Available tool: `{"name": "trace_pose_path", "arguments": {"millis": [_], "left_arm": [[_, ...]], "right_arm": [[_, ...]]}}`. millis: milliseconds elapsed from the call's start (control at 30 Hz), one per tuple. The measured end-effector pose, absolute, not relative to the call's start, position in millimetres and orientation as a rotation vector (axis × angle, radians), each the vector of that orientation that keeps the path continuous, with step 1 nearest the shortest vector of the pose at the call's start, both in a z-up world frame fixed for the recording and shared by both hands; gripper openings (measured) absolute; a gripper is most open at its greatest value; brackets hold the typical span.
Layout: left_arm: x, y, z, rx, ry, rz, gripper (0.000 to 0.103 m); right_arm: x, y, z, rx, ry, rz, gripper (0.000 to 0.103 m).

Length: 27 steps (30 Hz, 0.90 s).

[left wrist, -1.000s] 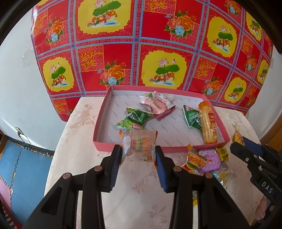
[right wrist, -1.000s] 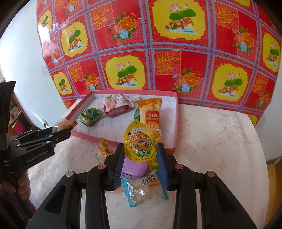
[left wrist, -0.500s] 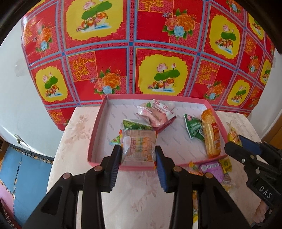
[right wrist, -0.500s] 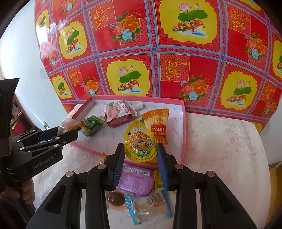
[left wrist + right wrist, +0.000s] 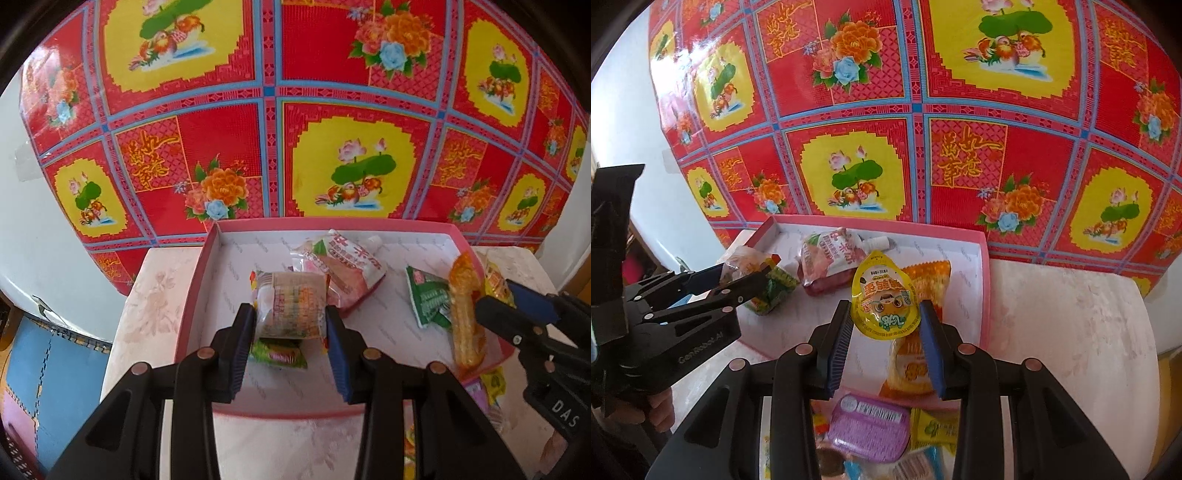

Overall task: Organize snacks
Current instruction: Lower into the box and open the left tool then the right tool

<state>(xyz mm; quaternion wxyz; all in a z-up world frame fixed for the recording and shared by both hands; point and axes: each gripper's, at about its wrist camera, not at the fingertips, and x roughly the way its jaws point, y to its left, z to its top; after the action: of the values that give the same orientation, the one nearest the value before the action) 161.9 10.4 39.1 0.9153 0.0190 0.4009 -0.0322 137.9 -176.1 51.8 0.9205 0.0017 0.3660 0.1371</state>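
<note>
My left gripper [image 5: 291, 325] is shut on a clear snack packet [image 5: 290, 306] and holds it above the pink tray [image 5: 195, 295], over a green packet [image 5: 277, 356]. My right gripper [image 5: 884, 325] is shut on a yellow jelly pouch [image 5: 884, 301] above the tray's near right part [image 5: 984, 280]. In the tray lie a pink drink pouch [image 5: 347, 266], a green packet [image 5: 426, 301] and an orange snack bag [image 5: 465, 321]. The right gripper shows at the right of the left wrist view [image 5: 495, 306], the left gripper at the left of the right wrist view [image 5: 753, 277].
Loose snacks lie on the marble table in front of the tray: a purple cup [image 5: 868, 426], a yellow packet [image 5: 934, 428] and others. A red and yellow patterned cloth [image 5: 295, 110] hangs behind the table. The floor with blue mats [image 5: 48, 369] lies to the left.
Both grippers have moved forward over the tray with their snacks. The clear packet was over the tray's front edge and now hangs over the tray's inside.
</note>
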Motion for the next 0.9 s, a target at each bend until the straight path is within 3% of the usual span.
{"name": "trace_pose_path", "arguments": {"millis": [500,733,833,900], "left_arm": [[187,10,22,0.033,0.845,-0.055,0.041],[190,8,21,0.031,0.861,-0.072,0.049],[188,6,22,0.039,0.871,-0.065,0.056],[186,5,22,0.04,0.878,-0.063,0.056]], "right_arm": [[161,-175,39,-0.027,0.769,0.252,0.037],[161,-176,40,-0.02,0.751,0.279,0.038],[159,-177,40,-0.007,0.754,0.292,0.041],[157,-176,42,-0.008,0.749,0.297,0.05]]}}
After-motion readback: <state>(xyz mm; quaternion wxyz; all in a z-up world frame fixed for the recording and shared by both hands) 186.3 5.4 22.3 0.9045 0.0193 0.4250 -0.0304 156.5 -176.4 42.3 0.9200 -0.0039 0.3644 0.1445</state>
